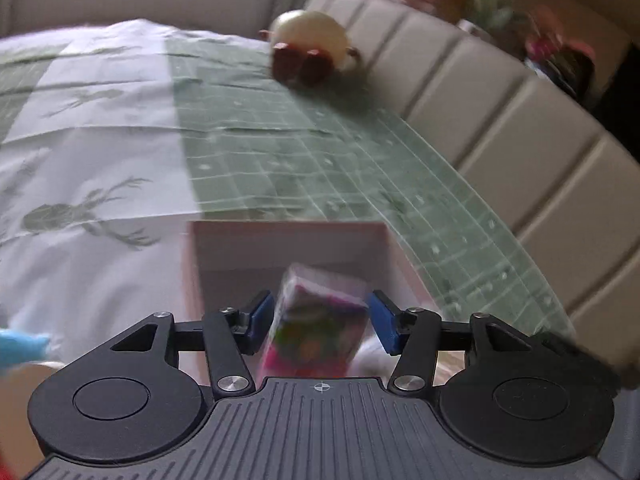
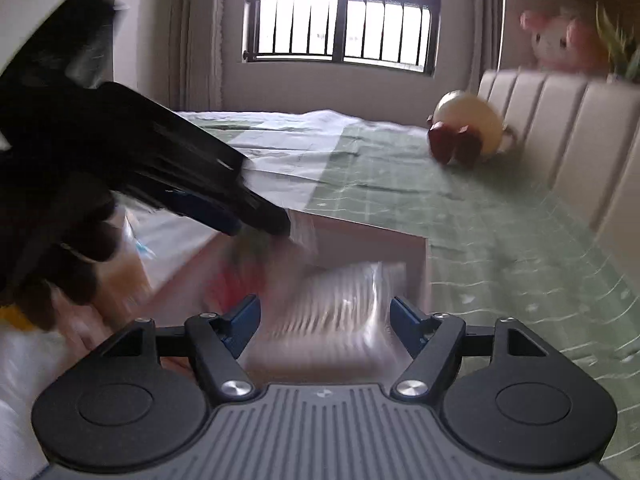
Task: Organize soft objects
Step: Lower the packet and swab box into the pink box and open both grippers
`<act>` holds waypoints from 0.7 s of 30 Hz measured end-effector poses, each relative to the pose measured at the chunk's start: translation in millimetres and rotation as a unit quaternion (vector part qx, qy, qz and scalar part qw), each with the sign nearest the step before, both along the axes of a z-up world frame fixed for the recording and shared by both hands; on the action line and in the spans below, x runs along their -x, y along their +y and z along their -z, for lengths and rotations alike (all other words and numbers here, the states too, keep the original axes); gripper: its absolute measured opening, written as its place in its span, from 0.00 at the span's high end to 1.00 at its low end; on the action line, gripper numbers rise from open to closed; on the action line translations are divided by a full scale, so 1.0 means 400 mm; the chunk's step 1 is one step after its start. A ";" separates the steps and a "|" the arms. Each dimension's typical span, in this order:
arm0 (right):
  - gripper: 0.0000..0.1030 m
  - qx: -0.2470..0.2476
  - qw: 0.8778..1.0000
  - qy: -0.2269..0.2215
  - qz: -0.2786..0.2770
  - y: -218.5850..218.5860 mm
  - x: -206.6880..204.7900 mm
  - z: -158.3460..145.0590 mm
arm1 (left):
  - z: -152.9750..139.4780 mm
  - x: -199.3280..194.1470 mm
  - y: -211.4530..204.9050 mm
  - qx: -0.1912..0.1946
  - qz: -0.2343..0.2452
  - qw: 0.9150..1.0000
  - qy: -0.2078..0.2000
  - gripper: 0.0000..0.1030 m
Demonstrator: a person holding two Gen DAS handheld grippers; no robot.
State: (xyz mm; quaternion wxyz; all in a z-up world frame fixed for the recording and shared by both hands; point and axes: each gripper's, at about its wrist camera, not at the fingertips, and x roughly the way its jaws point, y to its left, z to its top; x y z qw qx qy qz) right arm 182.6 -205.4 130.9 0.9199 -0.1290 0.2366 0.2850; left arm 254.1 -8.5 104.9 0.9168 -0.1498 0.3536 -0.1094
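In the left wrist view my left gripper is shut on a colourful pink and green soft pack, held over an open pink box on the bed. The right wrist view shows my right gripper with a clear-wrapped whitish pack filling the space between its blue pads, just in front of the same pink box. The left gripper appears there as a blurred black shape, a black-gloved hand behind it. Both packs are blurred.
A cream plush toy with dark red feet lies on the green and white bedcover by the padded headboard. A pink plush sits on top of the headboard. Something blue shows at the left edge. A barred window is behind.
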 end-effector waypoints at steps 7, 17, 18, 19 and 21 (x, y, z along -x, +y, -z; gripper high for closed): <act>0.30 -0.081 0.997 0.007 0.020 -0.041 0.013 -0.010 | -0.078 0.157 0.033 -0.023 -0.021 0.993 -0.117 0.45; 0.29 -0.133 0.989 0.052 -0.034 0.015 0.187 0.011 | -0.067 0.675 0.306 -0.061 -0.189 0.965 -0.169 0.45; 0.29 -0.125 0.990 0.053 -0.045 0.041 0.215 0.029 | -0.043 0.716 0.332 -0.057 -0.211 0.963 -0.157 0.45; 0.29 -0.115 0.991 0.053 -0.052 0.068 0.238 0.045 | -0.016 0.751 0.357 -0.051 -0.230 0.961 -0.146 0.45; 0.29 -0.089 0.993 0.043 -0.062 0.114 0.302 0.078 | 0.034 0.810 0.401 -0.034 -0.254 0.958 -0.131 0.45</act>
